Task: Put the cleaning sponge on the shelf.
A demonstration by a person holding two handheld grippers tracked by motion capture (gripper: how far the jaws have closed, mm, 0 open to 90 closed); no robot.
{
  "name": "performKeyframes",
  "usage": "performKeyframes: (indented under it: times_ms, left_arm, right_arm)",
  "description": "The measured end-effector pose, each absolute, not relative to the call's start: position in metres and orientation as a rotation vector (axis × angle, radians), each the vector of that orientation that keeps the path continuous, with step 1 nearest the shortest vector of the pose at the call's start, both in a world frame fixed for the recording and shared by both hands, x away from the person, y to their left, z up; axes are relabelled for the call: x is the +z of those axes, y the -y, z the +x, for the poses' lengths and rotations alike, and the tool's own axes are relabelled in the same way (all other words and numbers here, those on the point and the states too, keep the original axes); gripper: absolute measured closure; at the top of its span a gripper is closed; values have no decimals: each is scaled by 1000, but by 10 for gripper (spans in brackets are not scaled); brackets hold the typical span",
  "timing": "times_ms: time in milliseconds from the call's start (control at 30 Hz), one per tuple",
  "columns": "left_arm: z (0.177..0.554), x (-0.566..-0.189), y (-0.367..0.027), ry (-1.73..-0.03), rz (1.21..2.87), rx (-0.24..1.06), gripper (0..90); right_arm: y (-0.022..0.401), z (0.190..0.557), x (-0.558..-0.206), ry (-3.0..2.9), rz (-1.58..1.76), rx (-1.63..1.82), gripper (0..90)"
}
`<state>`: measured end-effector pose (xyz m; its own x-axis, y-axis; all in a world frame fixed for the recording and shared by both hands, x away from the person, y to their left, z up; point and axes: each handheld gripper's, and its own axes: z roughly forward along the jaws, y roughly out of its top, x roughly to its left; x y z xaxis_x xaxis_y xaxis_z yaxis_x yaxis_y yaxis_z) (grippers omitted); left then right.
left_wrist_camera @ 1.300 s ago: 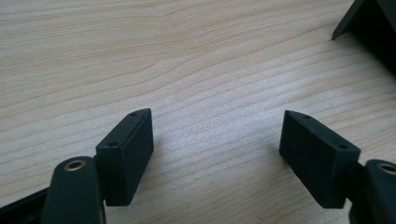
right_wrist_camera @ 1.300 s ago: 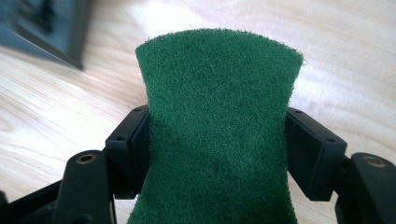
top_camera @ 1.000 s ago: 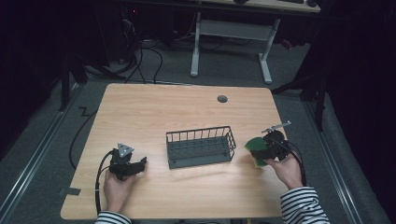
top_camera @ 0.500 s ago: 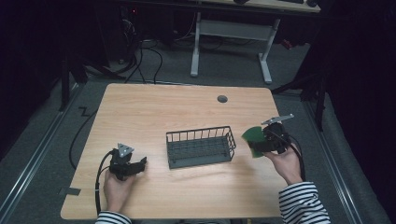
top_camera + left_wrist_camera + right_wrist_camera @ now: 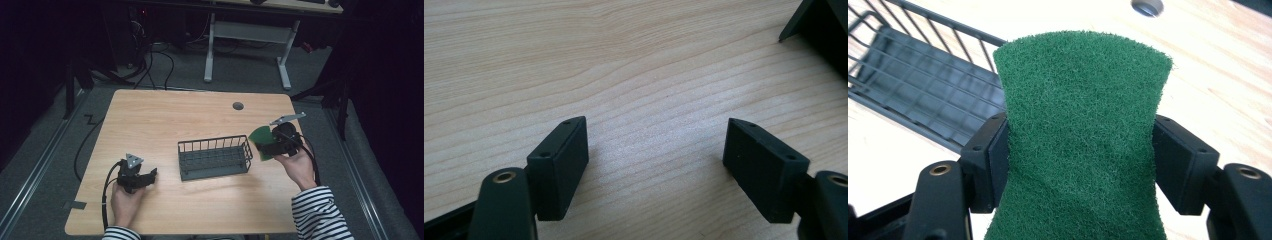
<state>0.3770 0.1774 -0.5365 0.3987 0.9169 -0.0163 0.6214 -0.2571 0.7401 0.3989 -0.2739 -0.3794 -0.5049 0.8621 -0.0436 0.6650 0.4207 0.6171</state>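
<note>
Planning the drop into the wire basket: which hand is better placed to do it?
Right. Its tool already grips the green scouring pad just beside the wire basket. The left tool is open with nothing in it, low over the table.

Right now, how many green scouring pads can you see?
1. The green scouring pad is pinched between the right gripper jaws, raised beside the wire basket, at its right end. Nothing shows inside the basket.

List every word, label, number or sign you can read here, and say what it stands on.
None: no readable text on the green scouring pad, the wire basket, the table or either gripper.
</note>
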Motion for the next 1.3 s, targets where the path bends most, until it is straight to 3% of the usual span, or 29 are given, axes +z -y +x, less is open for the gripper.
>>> performKeyframes:
  times_ms: [433,1300]
  left_arm:
    - [377,-537,-178,-1311,1981,558,266]
    - [377,-537,-178,-1308,1980,554,265]
  right_arm:
    - [233,410,-374,-2369,1237,800,315]
    - [174,438,-401,-2437,1242,765,313]
